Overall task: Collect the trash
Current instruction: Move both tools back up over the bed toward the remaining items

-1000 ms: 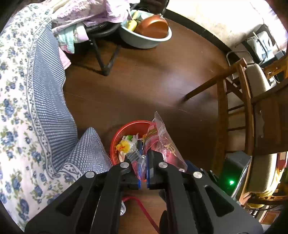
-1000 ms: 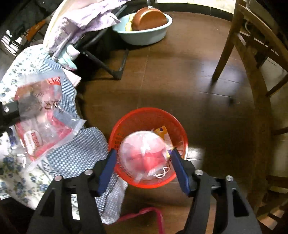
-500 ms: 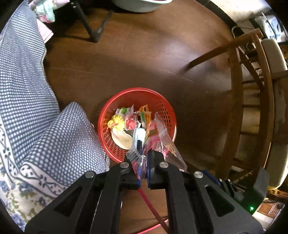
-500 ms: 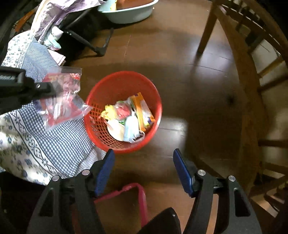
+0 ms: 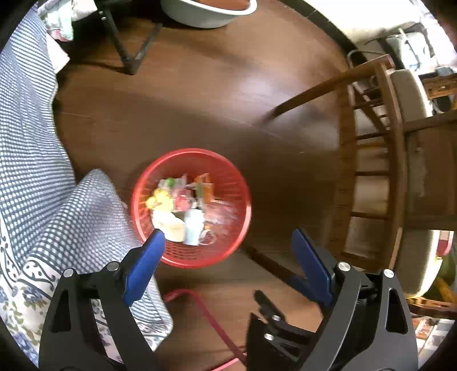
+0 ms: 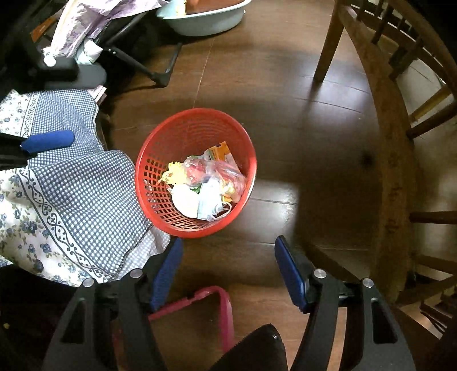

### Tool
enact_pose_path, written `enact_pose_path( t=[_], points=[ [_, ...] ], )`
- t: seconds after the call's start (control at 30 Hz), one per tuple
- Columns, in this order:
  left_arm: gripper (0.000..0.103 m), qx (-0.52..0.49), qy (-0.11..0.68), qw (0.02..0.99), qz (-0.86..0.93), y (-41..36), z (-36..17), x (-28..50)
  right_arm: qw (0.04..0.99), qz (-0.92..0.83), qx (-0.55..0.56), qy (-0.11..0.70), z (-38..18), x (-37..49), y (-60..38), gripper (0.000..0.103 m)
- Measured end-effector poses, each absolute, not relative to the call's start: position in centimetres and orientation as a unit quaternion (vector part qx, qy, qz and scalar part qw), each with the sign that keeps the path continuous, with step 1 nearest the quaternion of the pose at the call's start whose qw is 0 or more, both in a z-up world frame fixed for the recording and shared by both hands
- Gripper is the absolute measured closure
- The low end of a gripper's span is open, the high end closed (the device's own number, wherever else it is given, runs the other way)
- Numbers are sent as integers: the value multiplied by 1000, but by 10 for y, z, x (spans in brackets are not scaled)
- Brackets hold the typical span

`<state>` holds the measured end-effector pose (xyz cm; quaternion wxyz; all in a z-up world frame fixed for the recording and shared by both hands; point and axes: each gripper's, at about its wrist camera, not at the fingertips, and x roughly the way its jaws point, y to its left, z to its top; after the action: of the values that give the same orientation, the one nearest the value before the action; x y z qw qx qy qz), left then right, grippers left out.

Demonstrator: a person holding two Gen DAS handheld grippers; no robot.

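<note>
Dark wood floor (image 6: 285,85) all around, glossy with a bright patch of glare next to the red basket (image 6: 160,159). That basket sits right on the floor, its left rim touching the blue checked cloth (image 6: 85,194) that hangs down beside it. Trash is piled in the bottom: a clear plastic bag (image 6: 225,174) with red stuff inside lying on top, a white face mask (image 6: 185,199), a pale blue mask (image 6: 210,204), something yellow (image 6: 172,171) and an orange packet (image 6: 221,152).

My left gripper (image 5: 228,237) is pointing down over the basket, jaws opening up wide with nothing between them; its view is a bit blurry. My right gripper (image 6: 228,254) hangs over bare floor just short of the basket, jaws spread fairly wide, empty too.

Wooden chair (image 6: 391,159) off to the right, a pale blue basin (image 6: 205,20) at the far end, and a pink frame (image 6: 211,296) on the floor under my right gripper
</note>
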<state>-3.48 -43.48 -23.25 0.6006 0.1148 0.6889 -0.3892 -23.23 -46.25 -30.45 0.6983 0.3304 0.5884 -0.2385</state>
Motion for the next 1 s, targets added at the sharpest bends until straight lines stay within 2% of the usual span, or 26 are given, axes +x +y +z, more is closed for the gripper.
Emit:
enact_pose_path(
  t=[0.37, 0.43, 0.5, 0.6, 0.73, 1.0],
  points=[
    [16, 110, 644, 638, -408, -424, -186, -45, 717, -249, 323, 565, -268, -239, -465, 37],
    [16, 110, 624, 655, -412, -415, -163, -50, 720, -254, 321, 560, -261, -241, -466, 36],
    [16, 111, 577, 690, -423, -399, -123, -60, 725, -268, 314, 552, -250, -245, -467, 26],
    [14, 98, 523, 728, -432, -374, -78, -70, 729, -284, 303, 544, -238, -248, -468, 19],
    [11, 84, 467, 775, -418, -332, -30, -74, 741, -286, 289, 535, -218, -242, -462, 18],
    [11, 33, 429, 827, -361, -246, 13, -41, 775, -269, 261, 509, -161, -209, -432, 16]
  ],
)
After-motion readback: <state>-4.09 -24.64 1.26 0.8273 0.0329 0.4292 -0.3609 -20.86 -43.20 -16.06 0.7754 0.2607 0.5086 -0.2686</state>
